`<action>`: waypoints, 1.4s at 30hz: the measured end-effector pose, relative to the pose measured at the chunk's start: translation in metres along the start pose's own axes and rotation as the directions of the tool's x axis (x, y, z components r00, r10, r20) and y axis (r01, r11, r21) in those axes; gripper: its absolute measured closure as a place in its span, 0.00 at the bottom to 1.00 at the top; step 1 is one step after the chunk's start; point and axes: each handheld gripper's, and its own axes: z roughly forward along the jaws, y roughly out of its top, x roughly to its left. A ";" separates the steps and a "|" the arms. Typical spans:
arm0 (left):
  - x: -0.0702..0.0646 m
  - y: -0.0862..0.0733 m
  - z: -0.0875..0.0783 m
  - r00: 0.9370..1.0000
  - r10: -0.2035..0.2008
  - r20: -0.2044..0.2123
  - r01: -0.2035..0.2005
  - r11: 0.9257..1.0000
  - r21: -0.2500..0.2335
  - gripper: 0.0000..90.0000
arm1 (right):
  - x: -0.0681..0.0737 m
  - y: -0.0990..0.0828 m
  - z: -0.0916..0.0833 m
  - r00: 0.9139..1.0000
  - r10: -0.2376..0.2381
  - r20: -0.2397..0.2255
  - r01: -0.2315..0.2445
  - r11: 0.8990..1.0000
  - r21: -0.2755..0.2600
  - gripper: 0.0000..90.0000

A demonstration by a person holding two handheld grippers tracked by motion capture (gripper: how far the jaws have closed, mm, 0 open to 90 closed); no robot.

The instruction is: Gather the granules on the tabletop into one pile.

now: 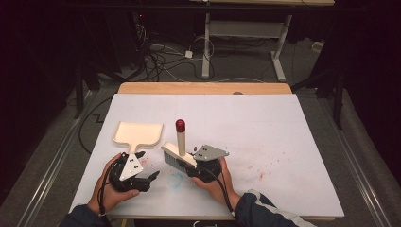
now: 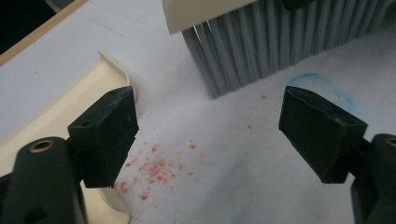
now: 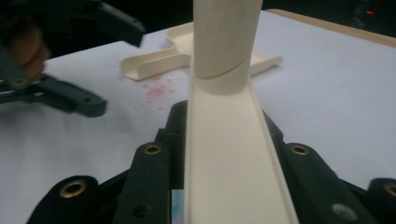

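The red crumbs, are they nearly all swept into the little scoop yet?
Not yet. Done: the right gripper has the brush clamped by its back, bristles down on the white table. In hand: the brush stands beside the red crumbs, which lie just in front of the dustpan. Left: the left gripper is open and not holding the dustpan; the pan looks empty, and faint specks sit further right.

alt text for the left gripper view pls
The open jaws of the left hand-held gripper frame red crumbs scattered on the white table. Grey brush bristles stand beyond, with a cream dustpan at left.
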 end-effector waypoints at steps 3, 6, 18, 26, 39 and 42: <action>-0.001 -0.001 0.001 1.000 0.006 0.001 -0.006 1.000 0.011 0.21 | -0.008 -0.003 -0.005 0.996 0.051 0.071 -0.052 0.999 0.005 0.75; -0.002 0.000 0.001 1.000 0.008 0.001 -0.008 1.000 0.014 0.21 | -0.020 -0.006 -0.013 0.986 0.129 0.110 -0.132 0.991 0.020 0.74; -0.003 0.001 0.003 1.000 0.013 0.009 -0.013 1.000 0.017 0.21 | -0.042 0.009 -0.045 0.992 0.114 0.052 -0.116 0.993 0.036 0.75; 0.000 0.000 0.005 1.000 0.007 0.015 -0.007 1.000 0.026 0.21 | -0.079 0.040 -0.033 0.996 -0.085 -0.032 0.087 0.994 0.063 0.75; -0.001 -0.002 0.008 1.000 0.012 0.025 -0.013 0.999 0.039 0.21 | -0.105 0.031 0.021 0.942 -0.269 -0.199 0.291 0.953 0.089 0.75; -0.002 -0.002 0.008 1.000 0.014 0.026 -0.015 0.999 0.045 0.21 | -0.105 0.027 0.013 0.919 -0.297 -0.259 0.329 0.940 0.091 0.75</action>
